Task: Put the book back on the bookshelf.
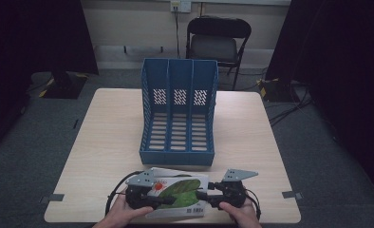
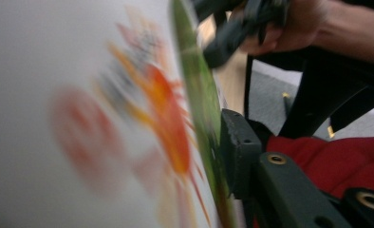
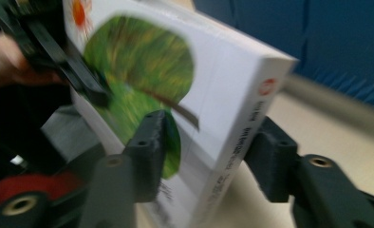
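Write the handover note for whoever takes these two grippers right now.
Left gripper: shut on the book, gripping its left side.
Right gripper: shut on the book, one jaw on the cover, the other under it near the spine.
The book, white with a green leaf and a red sun on its cover, is at the near table edge, just in front of the blue file rack. The rack stands mid-table, its three slots empty.
Done: book gripped by both grippers.
Left, most likely: lift it, stand it up and slide it into one slot, then release.
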### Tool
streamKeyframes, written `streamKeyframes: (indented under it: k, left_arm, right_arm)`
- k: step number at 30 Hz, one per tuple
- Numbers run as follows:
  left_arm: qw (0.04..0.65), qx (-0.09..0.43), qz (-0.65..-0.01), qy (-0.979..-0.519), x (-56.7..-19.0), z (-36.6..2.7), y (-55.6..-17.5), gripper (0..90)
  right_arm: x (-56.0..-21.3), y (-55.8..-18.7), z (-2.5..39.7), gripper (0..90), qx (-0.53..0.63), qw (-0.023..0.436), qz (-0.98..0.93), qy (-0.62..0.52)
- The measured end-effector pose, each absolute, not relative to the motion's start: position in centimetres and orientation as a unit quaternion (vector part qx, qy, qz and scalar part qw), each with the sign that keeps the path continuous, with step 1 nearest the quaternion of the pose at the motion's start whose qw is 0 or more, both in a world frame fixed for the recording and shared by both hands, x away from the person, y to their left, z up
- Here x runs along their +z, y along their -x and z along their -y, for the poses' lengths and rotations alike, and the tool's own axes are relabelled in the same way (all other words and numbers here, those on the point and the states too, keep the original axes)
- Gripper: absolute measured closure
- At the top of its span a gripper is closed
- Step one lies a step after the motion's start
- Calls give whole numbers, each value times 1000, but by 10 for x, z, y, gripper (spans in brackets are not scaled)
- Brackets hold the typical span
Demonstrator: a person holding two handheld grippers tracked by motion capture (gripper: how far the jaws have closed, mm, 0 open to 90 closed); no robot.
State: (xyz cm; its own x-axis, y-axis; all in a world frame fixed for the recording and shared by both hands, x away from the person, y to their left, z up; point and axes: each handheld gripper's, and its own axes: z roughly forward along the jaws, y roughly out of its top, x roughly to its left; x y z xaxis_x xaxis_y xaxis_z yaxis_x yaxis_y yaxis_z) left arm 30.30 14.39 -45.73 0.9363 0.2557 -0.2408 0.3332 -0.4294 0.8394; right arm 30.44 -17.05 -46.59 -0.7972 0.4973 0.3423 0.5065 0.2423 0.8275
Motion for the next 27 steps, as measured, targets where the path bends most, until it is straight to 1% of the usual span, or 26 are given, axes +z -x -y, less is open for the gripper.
streamKeyframes:
  k: [2, 5, 8, 10, 12, 14, 17, 19, 21, 23, 25, 27]
  left_arm:
    - [505, -28, -184, -843, -459, -146, -305, 815]
    - [507, -30, -189, -840, -461, -148, -309, 799]
    - [502, -19, -196, -842, -461, -148, -308, 753]
    - [497, -13, -204, -843, -461, -149, -310, 678]
    - [497, -11, -213, -841, -462, -150, -311, 637]
    - [495, -10, -223, -840, -462, -154, -313, 624]
    - [494, -6, -233, -838, -462, -158, -313, 594]
    - [492, -5, -239, -837, -461, -162, -313, 594]
    - [488, -3, -245, -838, -462, -165, -315, 589]
    - [489, -6, -246, -837, -463, -166, -316, 579]
    - [486, -1, -244, -839, -463, -165, -316, 577]
    - [484, -4, -242, -841, -463, -164, -316, 572]
  right_arm:
    - [-459, -301, 172, 565, -534, -21, 788, 307]
    - [-455, -296, 173, 599, -533, -37, 790, 300]
    - [-454, -296, 174, 610, -531, -38, 794, 293]
    - [-453, -295, 175, 628, -531, -37, 797, 287]
    - [-452, -295, 174, 631, -529, -42, 799, 283]
    - [-449, -292, 172, 642, -521, -56, 806, 273]
    - [-446, -291, 172, 651, -517, -60, 810, 269]
    - [-446, -290, 172, 659, -513, -62, 813, 267]
    - [-447, -289, 174, 673, -512, -54, 814, 267]
    - [-447, -287, 173, 673, -513, -49, 816, 262]
    - [-446, -286, 171, 634, -507, -53, 820, 262]
    - [-447, -287, 168, 630, -507, -49, 820, 261]
